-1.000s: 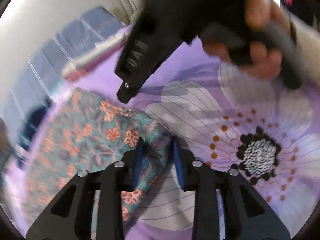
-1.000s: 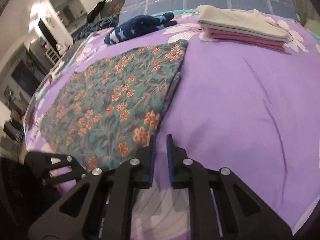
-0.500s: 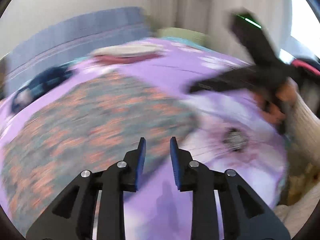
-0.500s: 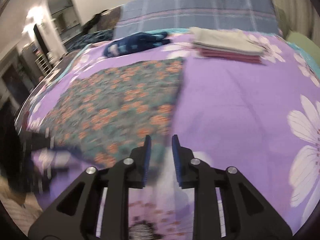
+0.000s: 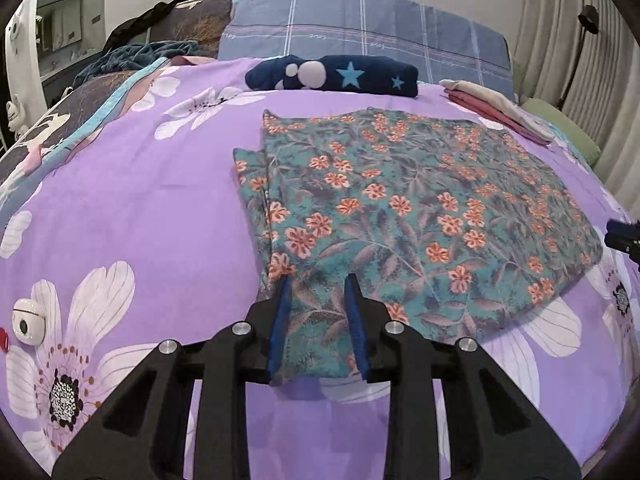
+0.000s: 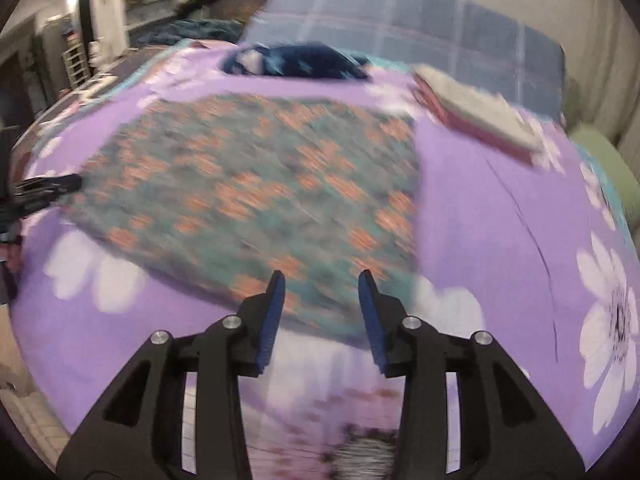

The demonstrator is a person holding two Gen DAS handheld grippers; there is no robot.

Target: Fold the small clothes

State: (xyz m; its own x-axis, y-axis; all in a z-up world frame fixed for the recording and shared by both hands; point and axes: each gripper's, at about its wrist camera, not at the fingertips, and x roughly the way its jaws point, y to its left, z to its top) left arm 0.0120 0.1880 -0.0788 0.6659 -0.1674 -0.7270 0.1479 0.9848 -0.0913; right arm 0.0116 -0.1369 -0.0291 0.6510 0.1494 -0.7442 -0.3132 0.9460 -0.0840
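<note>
A floral cloth (image 5: 408,216) lies folded flat on the purple bedspread (image 5: 132,208), in the middle of the bed. Beyond it, toward 12 o'clock in the left wrist view, a navy roll with stars (image 5: 332,74) lies crosswise just past the cloth's far edge, apart from it. At about 1 o'clock a stack of folded pink and cream clothes (image 5: 496,110) sits near the cloth's far right corner. Behind these stands a blue plaid pillow (image 5: 360,24). At 8 o'clock a small white round object (image 5: 27,322) rests on the bedspread, well apart from the cloth. Nothing lies on top of the cloth.

The cloth is roughly square with its edges skewed to the view; a narrower folded layer shows along its left side, running from 11 o'clock toward 6 o'clock.

The left gripper (image 5: 318,284) has its jaws parted over the cloth's near left corner, the cloth seen between the pads but not pinched. The right gripper (image 6: 322,280) has just been opening; its jaws stand apart over the cloth's (image 6: 256,200) near edge with nothing clamped. That view is blurred. Its tip (image 5: 624,236) shows at 3 o'clock in the left view.
</note>
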